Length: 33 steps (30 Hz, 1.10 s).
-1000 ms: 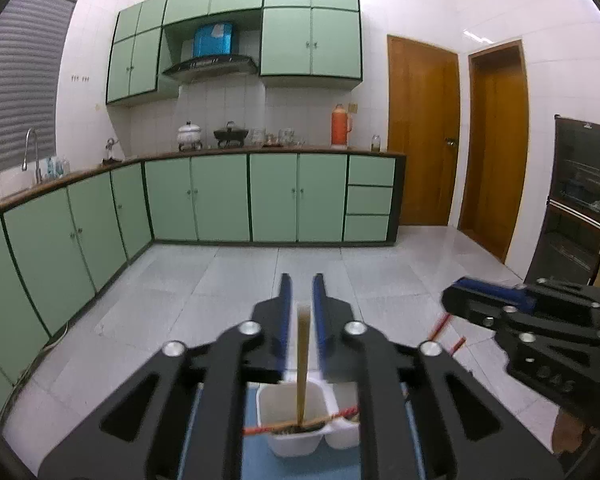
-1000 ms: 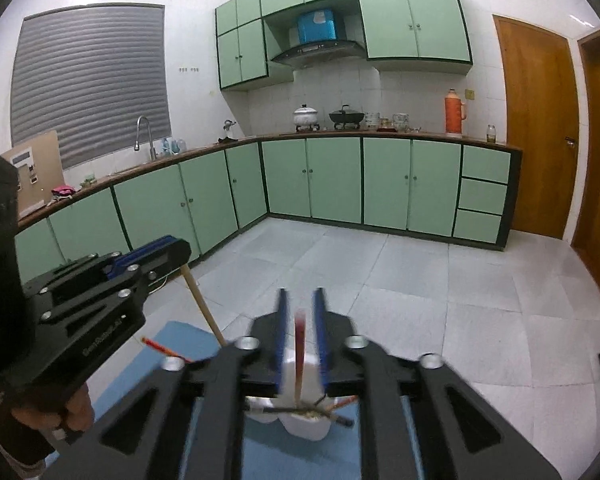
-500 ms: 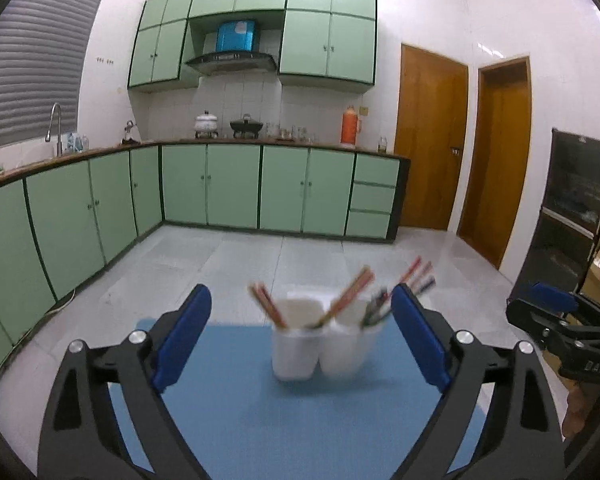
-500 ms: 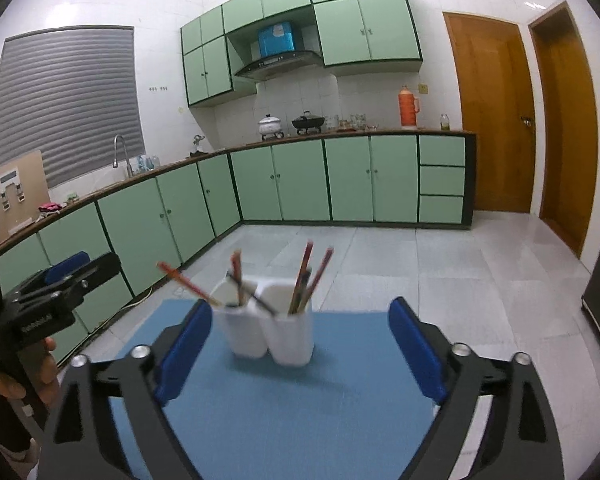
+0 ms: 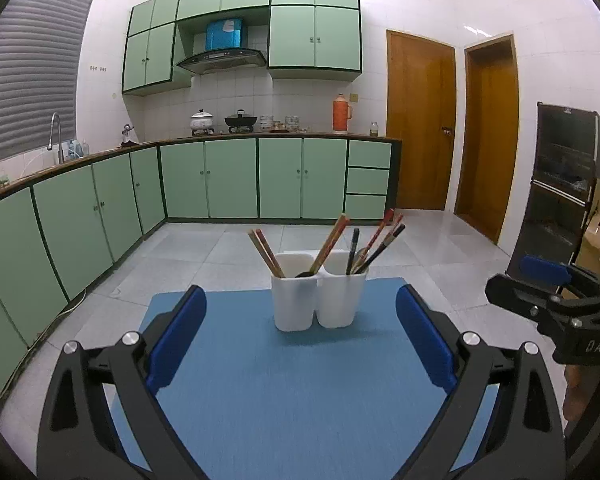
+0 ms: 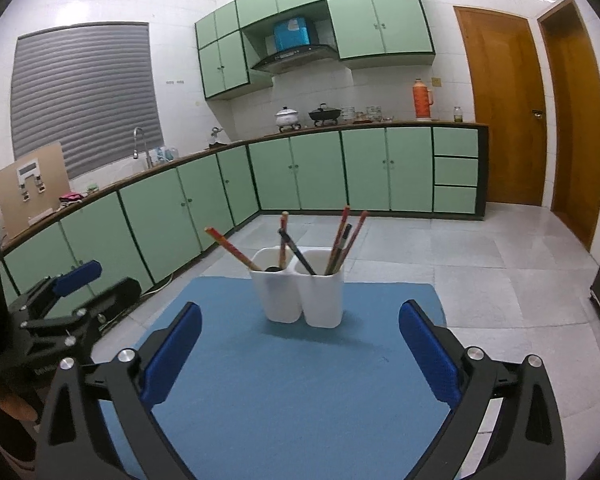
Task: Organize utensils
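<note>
Grippers: we see our left gripper (image 5: 300,336) spread wide with nothing between its blue pads (image 5: 176,336); our right gripper (image 6: 300,344) is spread just as wide and equally bare.
Neighbour view: from the left wrist camera the right gripper shows at the right edge; from the right wrist camera the left one sits at the left edge. Both hang well apart from the holder.
Utensil holder: we face a white two-compartment holder (image 5: 319,300), upright, standing toward the far end of the mat.
Left compartment: two wooden chopsticks (image 5: 266,254) lean left, one longer stick (image 5: 332,242) leans right, and a dark spoon bowl (image 5: 306,274) peeks over the rim.
Right compartment: red and black chopsticks (image 5: 380,242) fan out to the right.
Surface: we see a blue textured mat (image 5: 292,384) under the holder; it fills the area between our fingers, and its far edge lies just behind the holder.
Floor: pale grey tiles (image 5: 204,252) surround the mat on every side.
Room: mint-green base cabinets (image 5: 228,178) run in an L along the walls, with matching wall cabinets (image 5: 314,36) above and a range hood (image 5: 222,60) between them.
Counter: a white pot (image 5: 202,120), a black wok (image 5: 241,119) and an orange thermos (image 5: 341,112) sit on it; a tap (image 5: 56,136) rises at the left.
Edges: two brown wooden doors (image 5: 420,120) stand on the right, a grey window blind (image 5: 24,80) on the left.
</note>
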Each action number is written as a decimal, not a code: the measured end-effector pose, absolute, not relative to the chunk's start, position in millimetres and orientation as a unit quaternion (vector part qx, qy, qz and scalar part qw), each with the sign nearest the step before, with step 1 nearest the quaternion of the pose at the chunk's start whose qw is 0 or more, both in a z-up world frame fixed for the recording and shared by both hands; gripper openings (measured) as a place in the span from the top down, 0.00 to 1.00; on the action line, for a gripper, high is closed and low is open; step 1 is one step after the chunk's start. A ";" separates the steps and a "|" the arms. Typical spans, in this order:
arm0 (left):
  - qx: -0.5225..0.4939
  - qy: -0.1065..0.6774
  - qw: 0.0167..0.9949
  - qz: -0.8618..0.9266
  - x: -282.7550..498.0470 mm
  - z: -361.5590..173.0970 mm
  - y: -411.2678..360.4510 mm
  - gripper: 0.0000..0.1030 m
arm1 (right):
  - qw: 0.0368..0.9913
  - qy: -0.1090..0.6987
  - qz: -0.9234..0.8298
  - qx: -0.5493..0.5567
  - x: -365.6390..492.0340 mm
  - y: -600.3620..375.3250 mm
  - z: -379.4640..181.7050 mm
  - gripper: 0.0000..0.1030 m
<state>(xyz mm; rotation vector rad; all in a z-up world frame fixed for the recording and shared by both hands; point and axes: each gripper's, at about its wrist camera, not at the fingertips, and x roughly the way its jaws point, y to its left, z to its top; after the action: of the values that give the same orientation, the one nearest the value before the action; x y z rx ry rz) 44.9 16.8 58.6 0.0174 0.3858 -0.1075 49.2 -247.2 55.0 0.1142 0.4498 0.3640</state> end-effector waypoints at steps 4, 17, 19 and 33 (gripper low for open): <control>0.005 0.188 0.981 -0.053 36.8 59.7 16.9 0.10 | 0.957 0.221 0.181 0.054 40.4 -244.7 55.6 0.06; 0.002 0.185 0.981 -0.053 30.7 63.7 15.7 0.10 | 0.958 0.215 0.184 0.046 30.5 -238.3 62.4 0.06; 0.002 0.184 0.982 -0.052 29.7 64.1 14.7 0.10 | 0.958 0.214 0.184 0.046 30.4 -237.2 63.0 0.06; 0.000 0.180 0.982 -0.051 28.6 63.6 15.0 0.10 | 0.959 0.213 0.184 0.041 33.1 -237.1 65.4 0.06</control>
<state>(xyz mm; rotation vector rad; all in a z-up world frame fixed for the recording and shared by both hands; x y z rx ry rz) 28.6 15.0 63.6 0.0009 0.3631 -0.1030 33.1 -237.1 65.4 0.0825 0.4321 0.3722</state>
